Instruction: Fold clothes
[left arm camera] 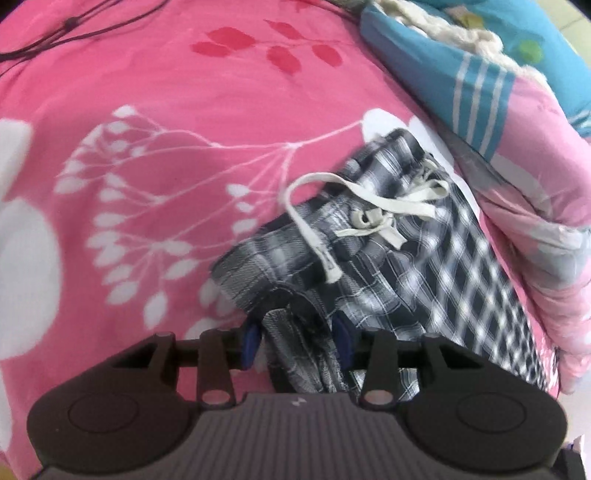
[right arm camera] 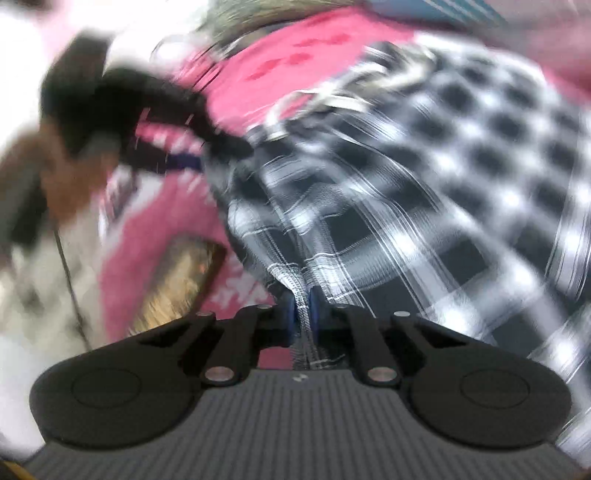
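Both grippers, left gripper (left arm camera: 297,341) and right gripper (right arm camera: 302,309), pinch your soft, light plaid shorts (left arm camera: 388,266); grip hems below the drawstring (left arm camera: 354,214).

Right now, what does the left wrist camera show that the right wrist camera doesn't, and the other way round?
Only the left wrist view shows the white drawstring sharply, tied at the waistband, plus the blue and pink quilt bunched at the right and a dark cord at the top left.

Only the right wrist view shows the left gripper from outside, blurred, a hand behind it, and a brown patch beyond the sheet's edge.

Both show the checked shorts on the pink floral sheet, with fabric between the left gripper's blue pads and pinched by the right gripper.
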Available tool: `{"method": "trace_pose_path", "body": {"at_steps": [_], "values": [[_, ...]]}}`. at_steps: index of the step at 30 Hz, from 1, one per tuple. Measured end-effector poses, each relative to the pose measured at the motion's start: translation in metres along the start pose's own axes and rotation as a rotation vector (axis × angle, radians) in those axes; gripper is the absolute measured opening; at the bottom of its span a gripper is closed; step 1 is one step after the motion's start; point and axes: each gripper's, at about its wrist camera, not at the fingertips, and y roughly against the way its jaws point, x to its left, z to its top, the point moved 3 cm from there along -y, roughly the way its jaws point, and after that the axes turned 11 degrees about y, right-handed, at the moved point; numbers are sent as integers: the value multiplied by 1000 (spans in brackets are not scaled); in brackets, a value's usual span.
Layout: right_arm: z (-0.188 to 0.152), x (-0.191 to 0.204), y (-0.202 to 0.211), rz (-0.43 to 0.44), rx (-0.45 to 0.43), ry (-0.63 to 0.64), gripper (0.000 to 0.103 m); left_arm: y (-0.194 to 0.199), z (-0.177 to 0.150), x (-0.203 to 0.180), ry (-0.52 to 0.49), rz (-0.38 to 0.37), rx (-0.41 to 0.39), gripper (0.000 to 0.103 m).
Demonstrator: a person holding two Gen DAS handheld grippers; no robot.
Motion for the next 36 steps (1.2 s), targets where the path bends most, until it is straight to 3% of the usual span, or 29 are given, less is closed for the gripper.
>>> {"method": "trace_pose_path", "body": {"at_steps": [2, 5, 6, 8, 9, 11, 12, 16, 18, 22, 23, 25, 28, 32, 34, 36], "values": [[-3, -6, 2, 74, -1, -51, 7, 0, -2, -5, -26, 1, 1, 9], [-5, 2, 2, 198, 25, -43, 8, 12, -8, -11, -31, 9, -18, 7], [-4, 6, 2, 194, 39, -17, 10, 17, -9, -11, -24, 16, -20, 6], [-3, 16, 2, 117, 71, 59, 13, 22, -10, -9, 1, 46, -8, 6], [-1, 20, 5, 34, 87, 109, 17, 23, -10, -8, 13, 57, -3, 6], [5, 32, 20, -64, 46, 215, 30, 26, -10, -6, 37, 78, 9, 6], [7, 39, 29, -99, 14, 271, 32, 27, -9, -6, 40, 84, 12, 6], [0, 71, 43, -106, -43, 546, 39, 26, -4, -4, 80, 89, 39, 6], [-12, 86, 29, -122, -15, 686, 39, 27, -1, -3, 103, 80, 52, 6], [-36, 114, 2, -167, 46, 956, 41, 31, 4, 4, 206, -15, 82, 6], [-39, 115, 0, -192, 57, 956, 32, 30, 5, 7, 209, -10, 81, 6], [-27, 105, 9, -177, 34, 812, 7, 30, 6, 12, 204, 12, 76, 6], [-8, 85, 21, -61, 4, 510, 6, 23, 5, 19, 178, 53, 67, 6], [-10, 82, 6, 51, 50, 395, 6, 10, -1, 19, 19, 151, 61, 9], [-14, 83, -2, 87, 83, 358, 9, 11, -3, 17, -45, 179, 47, 20], [-14, 83, 2, 116, 82, 319, 10, 17, -4, 14, -105, 200, 13, 39]]}}
